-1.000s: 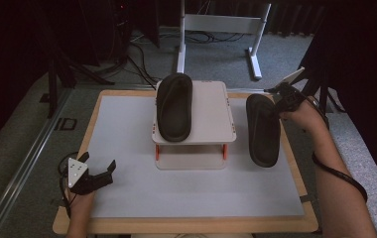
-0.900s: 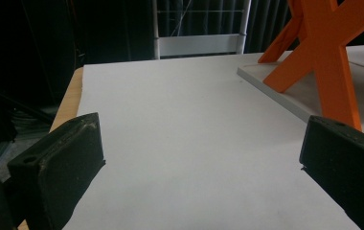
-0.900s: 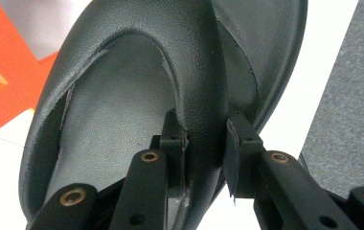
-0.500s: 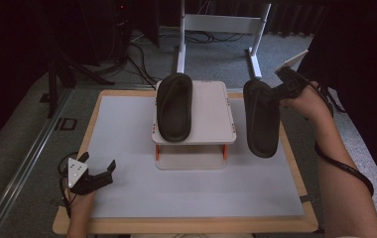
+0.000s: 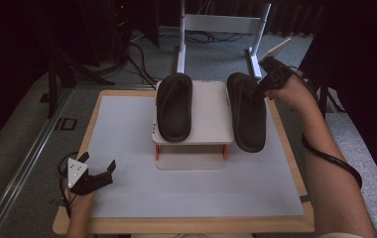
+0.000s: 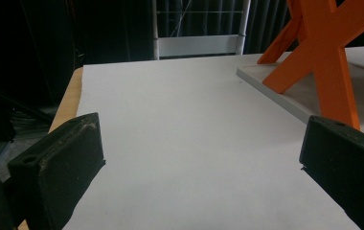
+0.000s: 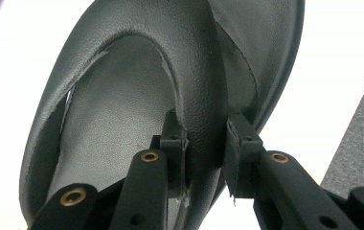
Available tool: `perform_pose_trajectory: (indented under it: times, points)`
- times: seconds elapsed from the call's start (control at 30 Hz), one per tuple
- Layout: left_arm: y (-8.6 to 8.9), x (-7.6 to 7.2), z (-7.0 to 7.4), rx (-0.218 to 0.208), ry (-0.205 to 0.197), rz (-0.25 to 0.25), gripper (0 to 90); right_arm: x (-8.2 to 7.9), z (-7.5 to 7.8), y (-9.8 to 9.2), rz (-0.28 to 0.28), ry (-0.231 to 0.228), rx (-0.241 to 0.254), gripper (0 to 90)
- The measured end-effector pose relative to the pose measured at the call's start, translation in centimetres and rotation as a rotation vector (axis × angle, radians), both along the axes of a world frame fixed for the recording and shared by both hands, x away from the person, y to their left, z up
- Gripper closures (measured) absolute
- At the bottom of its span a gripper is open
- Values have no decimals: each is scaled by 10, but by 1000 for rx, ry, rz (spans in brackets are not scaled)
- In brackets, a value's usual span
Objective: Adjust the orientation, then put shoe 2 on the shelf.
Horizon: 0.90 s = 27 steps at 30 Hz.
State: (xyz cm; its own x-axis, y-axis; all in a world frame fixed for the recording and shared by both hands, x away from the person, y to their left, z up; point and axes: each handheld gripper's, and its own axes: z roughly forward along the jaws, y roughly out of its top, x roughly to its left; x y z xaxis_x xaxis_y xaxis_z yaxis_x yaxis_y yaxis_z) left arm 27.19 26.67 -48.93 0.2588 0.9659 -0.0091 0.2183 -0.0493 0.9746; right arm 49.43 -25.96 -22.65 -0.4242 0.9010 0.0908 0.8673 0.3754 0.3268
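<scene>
One black slipper (image 5: 174,106) lies on the top of a small white stand (image 5: 209,116) with orange legs, at the middle of the white table (image 5: 127,148). A second black slipper (image 5: 247,111) (image 7: 137,96) hangs in the air over the stand's right edge. My right gripper (image 5: 266,79) (image 7: 204,148) is shut on the band across its upper, with one jaw inside the slipper and one outside. My left gripper (image 5: 96,166) (image 6: 199,158) rests open at the table's front left corner, nothing between its jaws.
The stand's orange crossed legs (image 6: 324,52) and white base (image 6: 271,91) rise to the right in the left gripper view. A white metal frame (image 5: 221,25) stands on the floor behind the table. The table's wooden rim (image 5: 67,218) runs around the white top.
My right gripper has lifted the second slipper up and leftward, from beside the stand to over its right edge. The left gripper has stayed where it was.
</scene>
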Motion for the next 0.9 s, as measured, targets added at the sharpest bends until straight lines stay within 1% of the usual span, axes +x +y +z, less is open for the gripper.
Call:
perform_pose_trajectory:
  times: [0.3,0.43,0.57,0.7,0.9]
  points:
    - [1,0,0,-6,0,-3,9,7,-1,30,28,24,13,729]
    - [1,0,0,-7,0,-4,9,8,-2,44,35,25,11,729]
    - [1,0,0,-6,0,-4,9,9,0,57,54,23,8,729]
    - [1,0,0,-6,-1,-5,9,10,-1,67,62,31,16,729]
    - [1,0,0,-8,-2,-8,9,13,-8,77,70,46,22,730]
